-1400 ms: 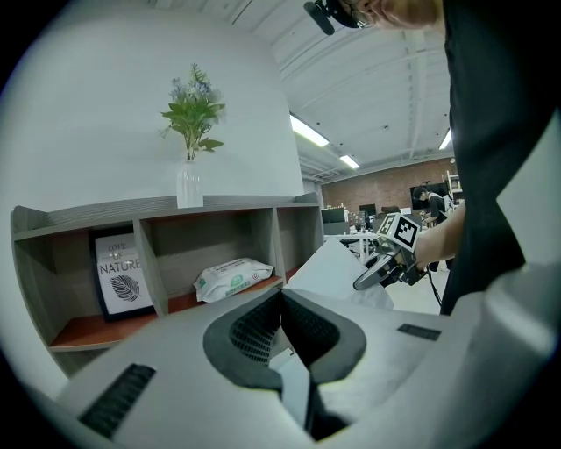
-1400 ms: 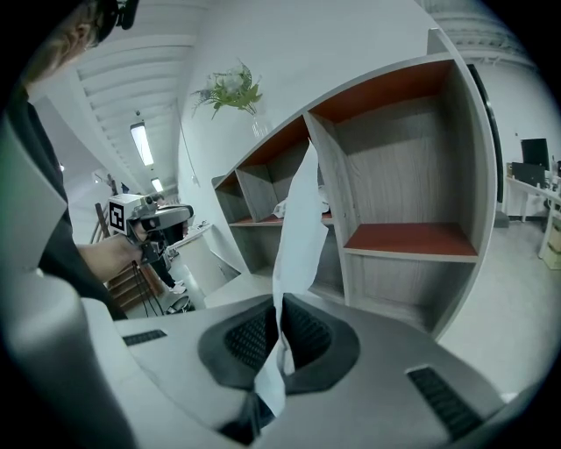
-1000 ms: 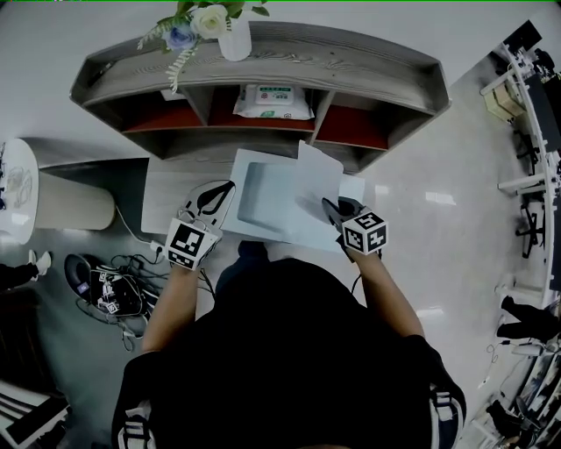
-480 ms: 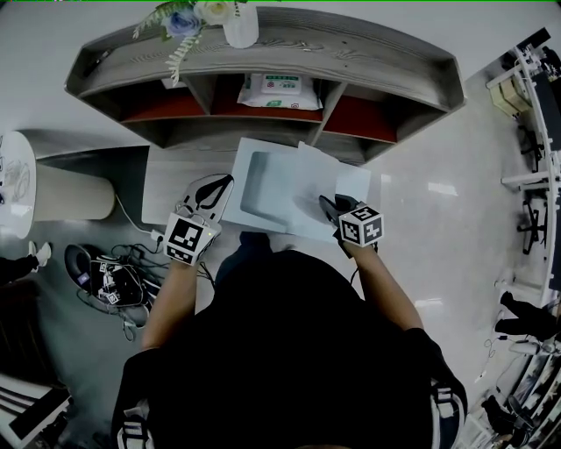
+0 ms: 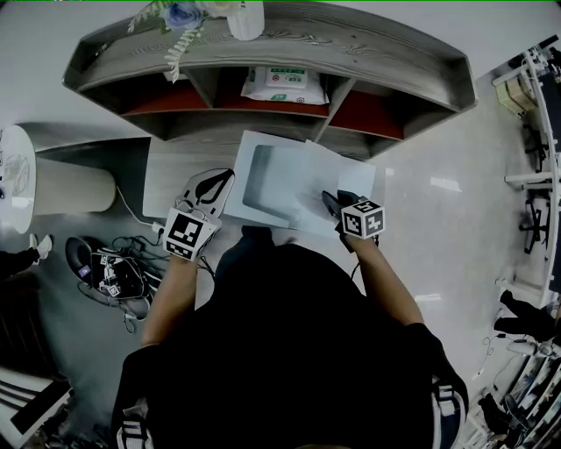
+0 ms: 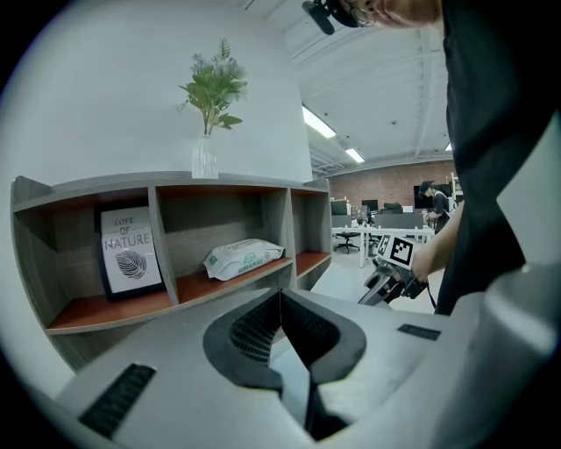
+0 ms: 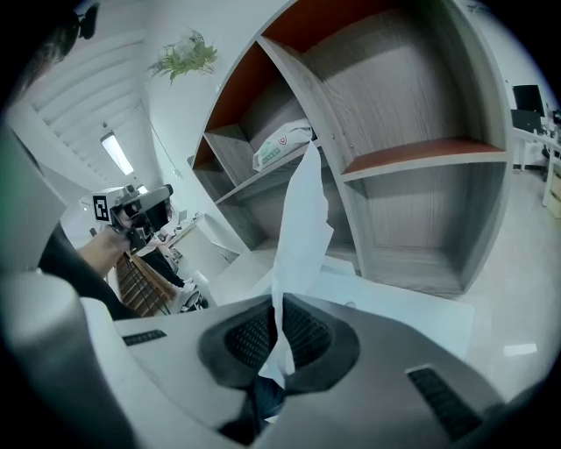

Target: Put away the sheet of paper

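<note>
A white sheet of paper (image 5: 331,174) is pinched at its near edge by my right gripper (image 5: 328,199), which is shut on it. In the right gripper view the sheet (image 7: 302,219) rises from between the jaws (image 7: 273,311) toward the shelf. Under it lies a larger white folder (image 5: 251,151) with a grey middle. My left gripper (image 5: 224,180) is shut on the folder's left edge; a pale strip shows between its closed jaws (image 6: 280,302). Both are held just in front of the grey shelf unit (image 5: 351,53).
The shelf has red-floored compartments. A pack of wipes (image 5: 285,85) lies in the middle one, and a framed print (image 6: 130,254) stands in the left one. A vase of flowers (image 5: 244,17) is on top. Cables (image 5: 114,281) lie on the floor at the left, beside a white round stand (image 5: 70,186).
Both grippers and the papers have moved forward toward the shelf. The sheet in the right gripper has dropped flatter over the folder. Both grips are unchanged.
</note>
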`<state>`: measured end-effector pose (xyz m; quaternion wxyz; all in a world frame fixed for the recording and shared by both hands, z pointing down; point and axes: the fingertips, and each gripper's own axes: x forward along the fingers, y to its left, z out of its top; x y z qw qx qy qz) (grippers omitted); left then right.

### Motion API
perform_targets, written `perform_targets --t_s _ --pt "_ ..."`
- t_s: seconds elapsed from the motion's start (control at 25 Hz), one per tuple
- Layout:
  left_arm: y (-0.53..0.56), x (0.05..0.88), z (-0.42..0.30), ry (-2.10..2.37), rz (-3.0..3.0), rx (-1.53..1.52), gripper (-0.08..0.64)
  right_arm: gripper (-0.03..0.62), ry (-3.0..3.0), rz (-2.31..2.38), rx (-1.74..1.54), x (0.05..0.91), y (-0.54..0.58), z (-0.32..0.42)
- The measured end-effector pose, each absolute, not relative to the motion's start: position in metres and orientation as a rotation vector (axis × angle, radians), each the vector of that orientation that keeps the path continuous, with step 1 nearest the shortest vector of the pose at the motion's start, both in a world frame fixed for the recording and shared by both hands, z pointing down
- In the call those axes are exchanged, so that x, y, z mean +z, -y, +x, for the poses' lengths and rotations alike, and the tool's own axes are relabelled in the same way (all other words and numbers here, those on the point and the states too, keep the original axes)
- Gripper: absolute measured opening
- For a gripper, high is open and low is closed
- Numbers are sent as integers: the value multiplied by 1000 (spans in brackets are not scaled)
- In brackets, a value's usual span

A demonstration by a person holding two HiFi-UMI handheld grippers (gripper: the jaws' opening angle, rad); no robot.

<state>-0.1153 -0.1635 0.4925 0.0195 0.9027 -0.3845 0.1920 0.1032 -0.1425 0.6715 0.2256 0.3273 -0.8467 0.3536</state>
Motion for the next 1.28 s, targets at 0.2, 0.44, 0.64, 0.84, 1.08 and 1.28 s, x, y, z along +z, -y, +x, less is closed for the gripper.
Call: perform_targets --t_s 0.2,0.44,0.64,0.84,1.08,1.28 --pt "167 495 -115 1185 2799 605 21 14 2353 868 1008 672 140 93" --pt "168 501 -113 1167 2798 609 20 14 2377 827 1046 670 135 80" --pt "168 506 -114 1155 2790 623 20 14 2371 787 1157 683 126 74" --pt "169 510 -117 1152 2778 632 21 14 2399 752 1187 679 125 63" --pt "171 512 -112 1125 2786 635 21 14 2345 768 1229 705 127 70" --pt "176 515 -117 1131 2775 637 21 14 2270 817 1340 738 130 90"
